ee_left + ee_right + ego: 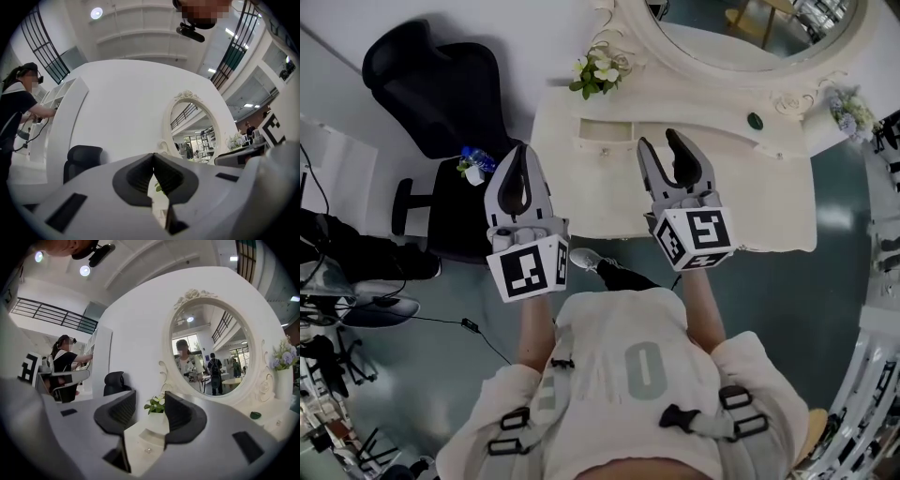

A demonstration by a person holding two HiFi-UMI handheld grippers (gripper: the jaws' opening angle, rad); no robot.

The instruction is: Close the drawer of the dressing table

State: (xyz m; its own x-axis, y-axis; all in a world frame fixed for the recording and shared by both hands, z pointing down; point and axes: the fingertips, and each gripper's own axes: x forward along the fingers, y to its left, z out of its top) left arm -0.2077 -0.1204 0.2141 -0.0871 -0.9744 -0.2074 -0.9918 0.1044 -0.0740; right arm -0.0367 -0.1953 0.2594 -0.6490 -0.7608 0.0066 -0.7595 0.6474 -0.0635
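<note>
Reaching step: right tool point(659, 141), jaws apart, empty, is facing the pulled-out cream wooden drawer point(605, 142) at the bench point(769, 216) front.
Idle: left tool point(522, 152), jaws together, empty.
Next: pressing drawer front squarely inward.

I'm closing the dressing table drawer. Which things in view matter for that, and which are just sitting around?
For the job: dressing table, its open drawer, right gripper with jaws apart, left gripper with jaws together.

Just around: white flowers, purple flowers, small green object, mirror, black chair.
</note>
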